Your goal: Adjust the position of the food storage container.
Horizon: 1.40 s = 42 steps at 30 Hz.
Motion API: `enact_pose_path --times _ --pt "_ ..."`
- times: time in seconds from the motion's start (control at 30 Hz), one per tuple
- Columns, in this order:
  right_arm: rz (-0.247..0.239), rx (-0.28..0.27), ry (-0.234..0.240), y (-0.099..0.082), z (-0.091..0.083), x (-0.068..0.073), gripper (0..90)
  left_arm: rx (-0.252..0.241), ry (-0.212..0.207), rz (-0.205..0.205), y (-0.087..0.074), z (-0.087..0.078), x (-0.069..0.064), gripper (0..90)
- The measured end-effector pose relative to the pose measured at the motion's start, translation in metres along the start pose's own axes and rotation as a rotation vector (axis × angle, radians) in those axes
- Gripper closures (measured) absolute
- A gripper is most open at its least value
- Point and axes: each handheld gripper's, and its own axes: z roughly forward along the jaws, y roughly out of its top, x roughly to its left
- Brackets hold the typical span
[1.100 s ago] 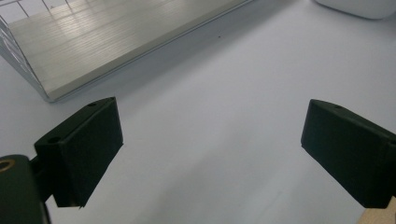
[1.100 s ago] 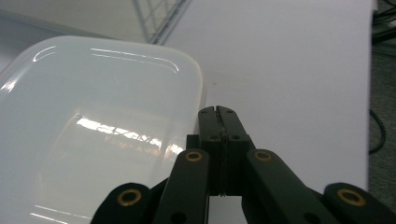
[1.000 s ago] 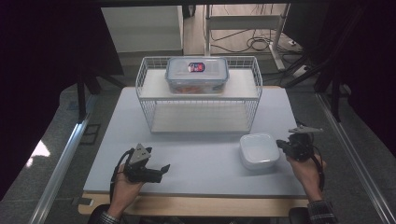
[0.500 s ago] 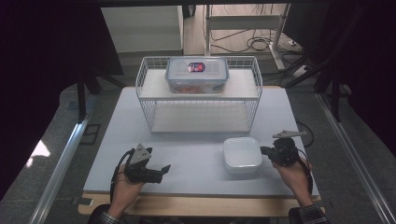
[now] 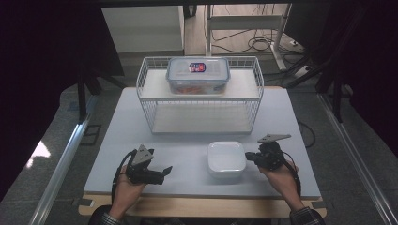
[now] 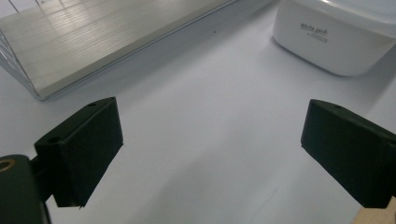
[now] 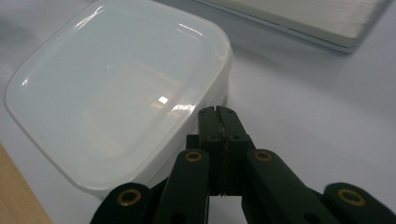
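Only real text I'm seeing is small grey script on the side of the white container (image 6: 334,39) — too blurry to make out. The clear lidded box (image 5: 198,74) is showing a pink-and-blue label — unreadable too.

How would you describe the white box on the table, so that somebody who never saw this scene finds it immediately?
Start at the wire rack at the back of the white table. In front of it, near the right hand-held gripper, sits the white box. It is opaque, square with rounded corners and a glossy lid, unlike the clear container on top of the rack.
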Motion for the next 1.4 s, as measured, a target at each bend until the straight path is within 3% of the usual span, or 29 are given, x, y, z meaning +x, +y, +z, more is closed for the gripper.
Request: enact_pose_path --times 0.53,0.7,0.8,0.93,0.97,1.0,1.1,1.13,1.17,1.2,1.23,1.3,1.33,1.4 --pt "-0.065 0.039 0.102 0.009 0.03 0.037 90.0 0.017 -0.002 -0.004 0.0 0.001 0.0 5.3" --pt "-0.083 0.03 0.097 0.01 0.032 0.039 89.6 0.029 -0.008 -0.004 0.0 0.002 0.0 5.4" --pt "-0.105 0.007 0.062 0.01 0.027 0.037 85.2 0.036 -0.02 -0.014 -0.001 0.002 0.001 5.7" --pt "-0.116 -0.044 0.038 0.008 0.015 0.031 71.2 0.041 -0.036 -0.018 0.0 0.001 0.0 6.0" --pt "-0.116 -0.044 0.038 0.008 0.015 0.031 71.2 0.041 -0.036 -0.018 0.0 0.001 0.0 5.9" --pt "-0.127 -0.068 0.031 0.006 0.01 0.032 63.4 0.04 -0.038 -0.02 0.0 0.001 -0.001 5.9" --pt "-0.14 -0.081 0.028 0.005 0.008 0.032 55.3 0.033 -0.042 -0.007 0.0 0.002 -0.002 5.9" --pt "-0.149 -0.09 0.024 0.004 0.007 0.033 48.0 0.03 -0.041 0.002 0.0 0.002 -0.002 5.5" --pt "-0.149 -0.09 0.024 0.004 0.007 0.033 48.0 0.027 -0.043 0.007 -0.001 0.002 -0.002 5.5" --pt "-0.159 -0.105 0.023 0.003 0.005 0.034 39.6 0.021 -0.048 0.008 -0.001 0.002 -0.002 4.7" --pt "-0.16 -0.113 0.027 0.003 0.005 0.034 36.4 -0.007 -0.076 0.0 -0.001 0.001 -0.002 4.3" --pt "-0.164 -0.12 0.034 0.002 0.004 0.034 32.6 -0.022 -0.089 -0.006 -0.001 0.0 -0.001 4.2" --pt "-0.166 -0.135 0.034 0.001 0.003 0.035 25.6 -0.036 -0.099 -0.009 -0.001 -0.001 -0.001 3.9" --pt "-0.172 -0.141 0.039 0.0 0.002 0.035 23.6 -0.042 -0.105 -0.008 -0.001 -0.001 -0.001 3.7"
